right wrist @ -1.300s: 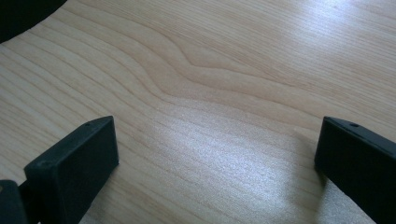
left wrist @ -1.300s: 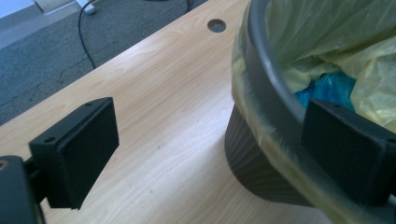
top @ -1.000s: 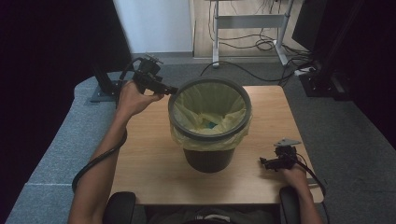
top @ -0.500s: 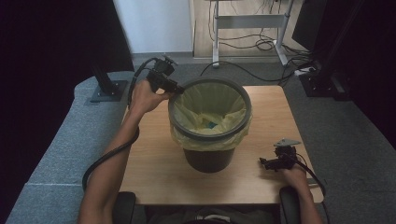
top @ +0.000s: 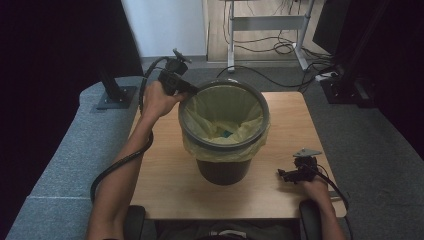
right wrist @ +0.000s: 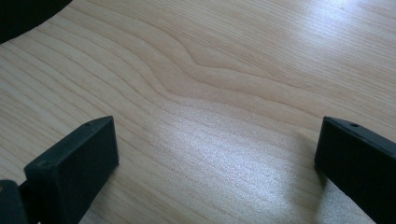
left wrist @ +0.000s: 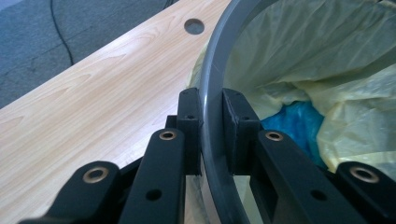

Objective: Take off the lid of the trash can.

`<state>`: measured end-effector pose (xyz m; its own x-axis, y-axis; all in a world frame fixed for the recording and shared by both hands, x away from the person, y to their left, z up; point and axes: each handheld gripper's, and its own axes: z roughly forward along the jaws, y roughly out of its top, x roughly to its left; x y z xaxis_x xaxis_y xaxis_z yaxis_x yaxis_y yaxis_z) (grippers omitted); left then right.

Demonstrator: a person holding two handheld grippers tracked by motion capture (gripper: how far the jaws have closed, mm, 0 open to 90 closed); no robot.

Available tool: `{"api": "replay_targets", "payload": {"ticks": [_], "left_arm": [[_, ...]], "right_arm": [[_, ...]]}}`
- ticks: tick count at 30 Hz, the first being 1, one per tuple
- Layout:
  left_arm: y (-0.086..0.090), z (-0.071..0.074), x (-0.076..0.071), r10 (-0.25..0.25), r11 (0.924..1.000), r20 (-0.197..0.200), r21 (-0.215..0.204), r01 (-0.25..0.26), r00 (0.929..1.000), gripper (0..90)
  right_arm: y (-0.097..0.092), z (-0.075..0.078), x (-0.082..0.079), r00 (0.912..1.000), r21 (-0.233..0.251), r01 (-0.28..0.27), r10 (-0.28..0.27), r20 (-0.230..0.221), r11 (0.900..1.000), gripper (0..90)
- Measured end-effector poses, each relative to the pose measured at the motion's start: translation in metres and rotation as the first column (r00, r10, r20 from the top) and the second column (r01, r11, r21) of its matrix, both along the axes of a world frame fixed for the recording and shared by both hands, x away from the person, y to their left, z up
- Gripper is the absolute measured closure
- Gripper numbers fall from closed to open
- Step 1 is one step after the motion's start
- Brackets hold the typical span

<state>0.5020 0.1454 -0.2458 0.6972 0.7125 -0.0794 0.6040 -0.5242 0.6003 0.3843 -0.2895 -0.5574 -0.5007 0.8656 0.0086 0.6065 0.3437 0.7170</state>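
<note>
— What carries everything?
— A light wooden table point(top: 165, 185) with a round cable hole point(left wrist: 194, 26).
— And directly on it?
— A dark bin point(top: 223, 170) stands at its middle, lined with a yellow bag point(top: 200, 145).

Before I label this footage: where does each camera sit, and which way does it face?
High view: above the person's side, looking forward and down at the table, bin, both forearms.
Left gripper view: on the left gripper, looking along its jaws, clamped on the bin rim.
Right gripper view: on the right gripper, facing bare tabletop, jaws open.
High and left views share the yellow bag.
</note>
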Motion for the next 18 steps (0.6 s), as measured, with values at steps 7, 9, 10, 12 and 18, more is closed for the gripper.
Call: {"api": "replay_targets", "payload": {"ticks": [7, 9, 10, 12, 18], "left_arm": [[0.012, 0.005, 0.000, 0.013, 0.9995, -0.029, -0.027, -0.014, 0.9995, 78.4], [0.018, 0.005, 0.000, 0.025, 0.9992, -0.028, -0.032, -0.025, 0.9993, 78.4], [0.020, 0.005, 0.000, 0.032, 0.9988, -0.029, -0.037, -0.033, 0.9991, 78.4], [0.026, 0.005, -0.001, 0.040, 0.9983, -0.030, -0.041, -0.041, 0.9987, 78.4], [0.042, 0.006, -0.003, 0.060, 0.9963, -0.037, -0.058, -0.063, 0.9975, 78.4]], "right_arm": [[0.000, 0.000, 0.000, 1.0000, -0.001, -0.002, 0.002, 0.000, 1.0000, 0.0], [0.000, 0.000, 0.000, 1.0000, -0.001, -0.002, 0.002, 0.000, 1.0000, 0.0], [0.000, 0.000, 0.000, 1.0000, 0.000, -0.002, 0.002, 0.001, 1.0000, 0.0], [0.000, 0.000, 0.000, 1.0000, -0.002, -0.002, 0.002, 0.001, 1.0000, 0.0], [0.000, 0.000, 0.000, 1.0000, -0.001, -0.003, 0.003, 0.001, 1.0000, 0.0]]}}
